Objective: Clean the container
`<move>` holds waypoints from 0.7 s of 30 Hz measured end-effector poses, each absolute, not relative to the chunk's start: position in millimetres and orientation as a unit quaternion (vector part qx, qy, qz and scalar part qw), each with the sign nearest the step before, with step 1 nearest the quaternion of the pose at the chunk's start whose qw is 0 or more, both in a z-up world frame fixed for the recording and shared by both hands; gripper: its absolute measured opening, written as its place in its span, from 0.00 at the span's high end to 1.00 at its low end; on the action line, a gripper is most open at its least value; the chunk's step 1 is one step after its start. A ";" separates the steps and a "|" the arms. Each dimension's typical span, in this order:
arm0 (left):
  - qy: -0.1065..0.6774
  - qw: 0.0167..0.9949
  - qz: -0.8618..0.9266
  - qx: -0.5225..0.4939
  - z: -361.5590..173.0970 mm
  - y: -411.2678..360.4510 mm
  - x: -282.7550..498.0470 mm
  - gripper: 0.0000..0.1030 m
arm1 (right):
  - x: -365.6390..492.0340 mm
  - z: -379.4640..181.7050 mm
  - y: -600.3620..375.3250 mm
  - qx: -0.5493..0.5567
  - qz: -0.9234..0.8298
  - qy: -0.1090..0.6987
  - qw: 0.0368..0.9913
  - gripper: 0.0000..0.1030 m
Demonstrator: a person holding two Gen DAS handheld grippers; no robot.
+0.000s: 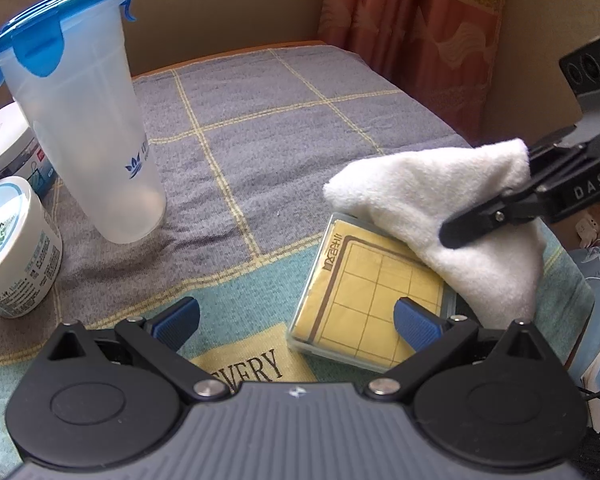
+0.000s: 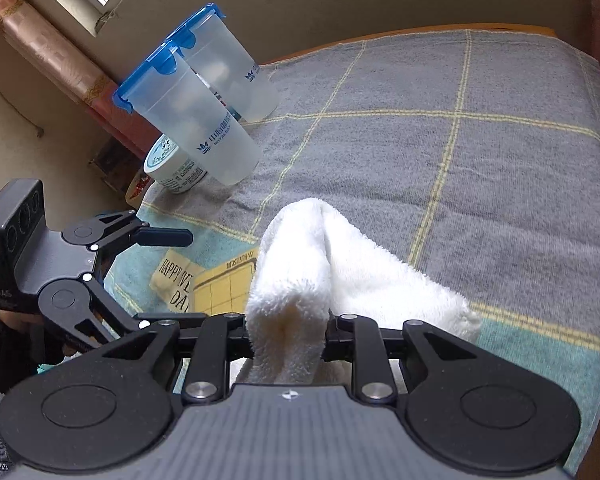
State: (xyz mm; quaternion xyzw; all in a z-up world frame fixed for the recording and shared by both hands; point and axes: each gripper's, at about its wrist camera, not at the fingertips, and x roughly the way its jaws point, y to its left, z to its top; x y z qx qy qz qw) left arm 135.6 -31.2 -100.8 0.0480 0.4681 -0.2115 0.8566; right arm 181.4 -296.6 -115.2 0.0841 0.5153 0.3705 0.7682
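A flat clear box (image 1: pixel 356 300) with a yellow grid card inside lies on the towel-covered table (image 1: pixel 260 128). A white fluffy cloth (image 1: pixel 432 208) drapes over its far right corner. My right gripper (image 1: pixel 496 188) comes in from the right, shut on that cloth. In the right wrist view the cloth (image 2: pixel 320 264) is bunched between the jaws of the right gripper (image 2: pixel 288 324), and the box (image 2: pixel 224 288) shows to its left. My left gripper (image 1: pixel 296 322) is open. One blue pad (image 1: pixel 416 324) is over the box's near edge, the other over the towel. Nothing is held in it.
A tall translucent cup with a blue clip lid (image 1: pixel 88 140) stands at the left, and a second one (image 2: pixel 232 68) behind it. Two white jars (image 1: pixel 12 248) (image 1: pixel 4 144) sit at the left edge. Curtain (image 1: pixel 412 32) and wall lie beyond the table.
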 end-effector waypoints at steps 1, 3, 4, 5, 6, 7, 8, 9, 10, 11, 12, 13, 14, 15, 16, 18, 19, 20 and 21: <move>0.467 0.857 -0.212 0.050 -100.5 -31.0 135.3 0.00 | 175.2 -114.3 -298.3 0.083 0.368 0.515 0.770 0.73; 0.464 0.858 -0.212 0.062 -97.7 -31.3 134.1 0.00 | 163.4 -112.2 -302.4 0.081 0.362 0.512 0.775 0.73; 0.459 0.860 -0.211 0.075 -95.5 -33.4 132.9 0.01 | 158.7 -110.6 -306.4 0.086 0.357 0.509 0.779 0.73; 0.451 0.861 -0.217 0.086 -92.4 -35.8 130.8 0.01 | 154.2 -108.8 -310.6 0.093 0.352 0.505 0.783 0.73; 0.444 0.860 -0.233 0.093 -89.0 -38.6 129.5 0.01 | 150.6 -106.9 -316.3 0.101 0.347 0.500 0.787 0.73; 0.441 0.856 -0.252 0.095 -85.7 -40.1 128.4 0.01 | 147.5 -104.5 -322.2 0.111 0.342 0.494 0.792 0.73; 0.439 0.851 -0.273 0.093 -83.0 -42.6 128.5 0.01 | 144.9 -102.6 -327.9 0.121 0.338 0.488 0.796 0.73; 0.440 0.845 -0.289 0.091 -81.8 -45.6 130.3 0.01 | 142.2 -101.5 -332.9 0.130 0.335 0.483 0.798 0.73; 0.445 0.838 -0.300 0.097 -82.5 -50.4 133.1 0.01 | 140.0 -100.8 -336.7 0.136 0.332 0.480 0.800 0.73; 0.450 0.831 -0.310 0.104 -83.4 -55.4 136.0 0.01 | 137.9 -100.8 -339.6 0.140 0.329 0.479 0.802 0.73; 0.453 0.827 -0.311 0.119 -85.2 -60.7 138.4 0.01 | 136.0 -101.3 -341.6 0.142 0.327 0.478 0.802 0.73; 0.456 0.823 -0.312 0.134 -87.1 -66.0 140.8 0.01 | 134.1 -101.4 -343.1 0.144 0.325 0.477 0.803 0.73; 0.459 0.818 -0.313 0.149 -89.1 -71.3 143.2 0.01 | 132.4 -101.5 -344.8 0.147 0.325 0.476 0.804 0.73; 0.463 0.814 -0.318 0.152 -90.3 -74.2 145.7 0.00 | 130.9 -101.5 -346.7 0.151 0.325 0.474 0.804 0.73; 0.467 0.809 -0.323 0.153 -91.4 -76.7 148.2 0.01 | 129.9 -101.3 -349.0 0.155 0.326 0.472 0.805 0.73; 0.485 0.793 -0.336 0.155 -93.7 -82.0 152.5 0.01 | 128.3 -101.1 -351.9 0.160 0.326 0.467 0.806 0.73; 0.494 0.784 -0.342 0.156 -94.8 -84.6 154.7 0.01 | 128.1 -101.3 -353.7 0.163 0.327 0.465 0.806 0.73; 0.499 0.780 -0.340 0.167 -96.8 -87.9 154.2 0.01 | 127.9 -101.6 -355.5 0.167 0.328 0.463 0.807 0.73; 0.502 0.776 -0.337 0.179 -99.0 -91.3 153.5 0.01 | 127.8 -101.5 -356.1 0.168 0.328 0.461 0.807 0.73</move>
